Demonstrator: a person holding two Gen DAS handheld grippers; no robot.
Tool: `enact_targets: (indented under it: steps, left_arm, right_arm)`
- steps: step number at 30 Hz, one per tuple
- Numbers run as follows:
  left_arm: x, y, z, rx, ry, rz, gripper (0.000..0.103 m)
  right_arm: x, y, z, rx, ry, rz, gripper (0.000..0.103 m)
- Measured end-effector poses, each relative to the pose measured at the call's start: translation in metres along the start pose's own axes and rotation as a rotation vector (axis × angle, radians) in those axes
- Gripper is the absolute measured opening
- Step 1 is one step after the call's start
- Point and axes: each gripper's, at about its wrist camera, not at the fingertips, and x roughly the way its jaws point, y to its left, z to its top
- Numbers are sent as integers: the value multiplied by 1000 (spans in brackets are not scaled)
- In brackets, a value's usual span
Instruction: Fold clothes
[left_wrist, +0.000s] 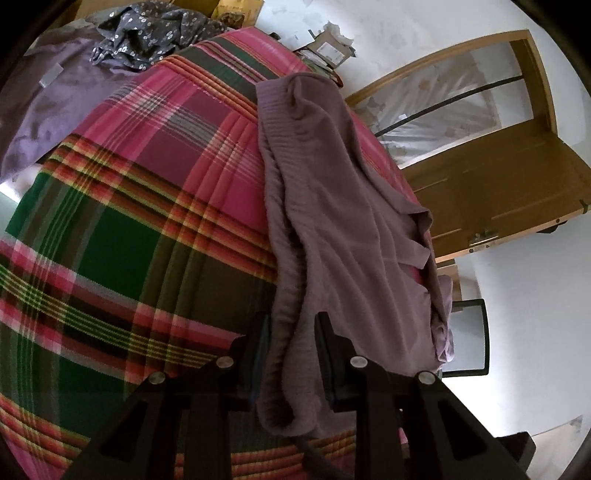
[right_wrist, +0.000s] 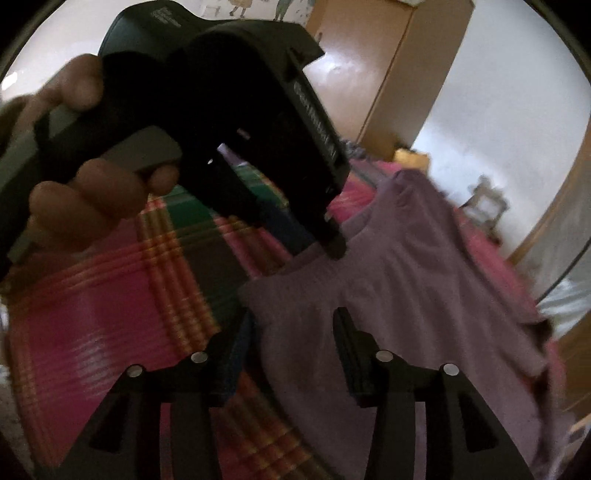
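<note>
Left gripper (left_wrist: 291, 325) clamped on ribbed hem of mauve knit garment (left_wrist: 343, 229) | right gripper (right_wrist: 295, 325) spread, straddling cloth, unpinched | garment rumpled, lengthwise away across plaid blanket (left_wrist: 140, 206)

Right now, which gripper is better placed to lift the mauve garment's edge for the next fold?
Left. The left gripper has the ribbed edge of the mauve garment pinched between its fingers, over the plaid blanket. The right gripper stands open over the cloth, gripping nothing.

Dim daylight, fisheye edges, right view blurred
</note>
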Motion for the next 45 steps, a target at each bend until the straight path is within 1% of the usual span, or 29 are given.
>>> enact_targets:
  steps: [3, 7, 9, 10, 11, 14, 19, 22, 27, 30, 34, 38, 40, 42, 44, 45]
  left_arm:
    - [2, 1, 1, -11, 3, -3, 25]
    - [5, 3, 1, -20, 6, -7, 25]
    - [5, 4, 1, -26, 11, -10, 25]
    - [6, 5, 0, -28, 14, -13, 25]
    - [5, 5, 0, -29, 13, -16, 25]
    - [4, 6, -1, -35, 8, -24, 25]
    - [-1, 8, -2, -49, -6, -51, 25]
    - [-4, 8, -2, -60, -14, -73, 25]
    - [3, 11, 1, -89, -9, -88, 25]
    - [10, 13, 4, -106, 3, -96, 25]
    - [13, 12, 10, -107, 2, -102, 25]
    - [18, 6, 19, -103, -3, -90, 25]
    - [24, 2, 25, -88, 14, -92, 25]
    - [28, -1, 30, -81, 17, -82, 22]
    - [29, -2, 35, -76, 15, -73, 15]
    - [29, -1, 36, -78, 10, -77, 13]
  right_arm:
    - [8, 0, 2, 6, 36, 12, 47]
    - [12, -4, 3, 37, 52, 12, 46]
    - [13, -6, 3, 49, 57, 19, 40]
    - [13, -6, 2, 54, 59, 23, 25]
    - [13, -7, 3, 58, 57, 25, 19]
    - [11, -9, 4, 76, 39, 23, 11]
    - [-4, -12, 11, 122, -36, 43, 9]
    - [-14, -11, 11, 127, -59, 73, 9]
    - [-12, -4, 8, 124, -46, 105, 10]
    - [-7, -7, 5, 153, -34, 128, 10]
    - [-18, -10, 7, 184, -82, 146, 10]
    - [-29, 4, 1, 195, -76, 160, 10]
    - [-29, 7, 0, 196, -74, 162, 10]
    - [-27, 5, 1, 198, -73, 163, 10]
    - [-21, 1, 5, 197, -72, 161, 10]
    - [-20, 1, 6, 198, -72, 158, 10]
